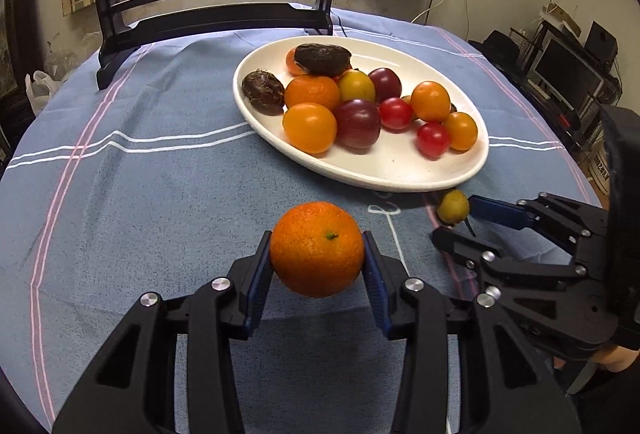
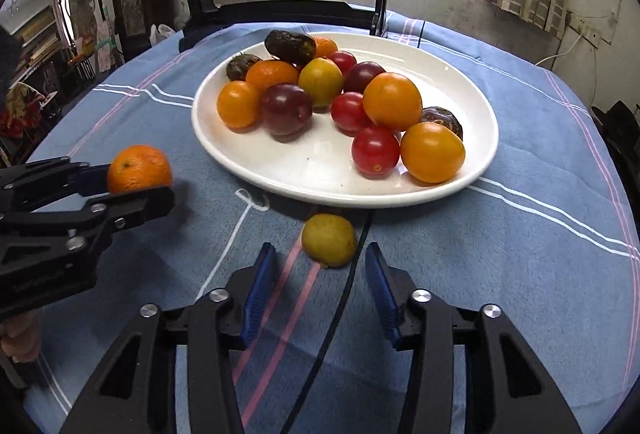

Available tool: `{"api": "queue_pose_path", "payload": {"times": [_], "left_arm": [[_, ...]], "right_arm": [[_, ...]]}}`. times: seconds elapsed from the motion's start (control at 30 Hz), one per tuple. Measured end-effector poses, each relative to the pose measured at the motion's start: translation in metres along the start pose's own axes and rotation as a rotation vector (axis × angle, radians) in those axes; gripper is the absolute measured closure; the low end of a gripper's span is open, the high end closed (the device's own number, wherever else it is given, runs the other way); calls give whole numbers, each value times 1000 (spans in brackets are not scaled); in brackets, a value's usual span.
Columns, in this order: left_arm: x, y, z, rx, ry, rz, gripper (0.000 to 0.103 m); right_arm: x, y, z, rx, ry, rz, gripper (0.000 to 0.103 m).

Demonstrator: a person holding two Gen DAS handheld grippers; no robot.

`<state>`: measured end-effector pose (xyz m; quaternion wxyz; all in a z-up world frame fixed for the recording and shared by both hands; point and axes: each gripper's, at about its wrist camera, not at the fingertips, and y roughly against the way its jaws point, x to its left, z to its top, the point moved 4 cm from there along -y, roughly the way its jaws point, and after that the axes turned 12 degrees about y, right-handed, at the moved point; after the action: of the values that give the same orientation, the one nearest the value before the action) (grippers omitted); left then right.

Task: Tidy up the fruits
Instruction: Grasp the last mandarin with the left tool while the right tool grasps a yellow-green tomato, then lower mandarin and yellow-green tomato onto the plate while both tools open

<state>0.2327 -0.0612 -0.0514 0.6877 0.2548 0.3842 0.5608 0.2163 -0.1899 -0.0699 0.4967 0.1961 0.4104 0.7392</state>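
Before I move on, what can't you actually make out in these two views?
- Left wrist view: underside of the orange, hidden by its own bulk.
- Right wrist view: whether the yellow-green fruit touches the cloth; own bulk hides it.
- Both views: fruit at the plate's back, covered by nearer fruit.

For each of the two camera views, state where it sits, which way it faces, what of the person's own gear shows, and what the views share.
Left wrist: sits on the left hand-held gripper, facing forward over the blue striped tablecloth toward the white oval plate; its fingers clamp a round orange tangerine, and the right hand-held gripper enters at right.
Right wrist: sits on the open right hand-held gripper, facing the small yellow-green fruit and the plate; the left hand-held gripper enters at left.
Shared: plate, tangerine, yellow-green fruit, tablecloth.
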Motion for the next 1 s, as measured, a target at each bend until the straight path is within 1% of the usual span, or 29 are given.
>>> {"api": "queue_pose_path", "payload": {"times": [0.07, 0.23, 0.37, 0.5, 0.57, 0.7, 0.83, 1.0], "left_arm": [[1, 1, 0, -4, 3, 2, 61], [-1, 5, 1, -18, -4, 12, 61], [-5, 10, 2, -26, -12, 23, 61], [-14, 15, 8, -31, -31, 22, 61], [-20, 17, 15, -36, -47, 27, 61], [-35, 19, 41, -68, -64, 24, 61], [-47, 13, 69, -92, -52, 14, 61], [-52, -9, 95, -86, -21, 15, 61]], "right_arm": [[-1, -4, 4, 2, -5, 1, 74], [0, 3, 2, -14, -16, -2, 74], [1, 23, -1, -58, -16, 17, 75], [-7, 43, 6, -118, -21, 14, 75], [-15, 52, 15, -159, -28, -2, 75], [-35, 55, 36, -204, -48, -19, 75], [-55, 41, 56, -218, -84, -21, 75], [-70, 18, 69, -204, -110, -24, 75]]}}
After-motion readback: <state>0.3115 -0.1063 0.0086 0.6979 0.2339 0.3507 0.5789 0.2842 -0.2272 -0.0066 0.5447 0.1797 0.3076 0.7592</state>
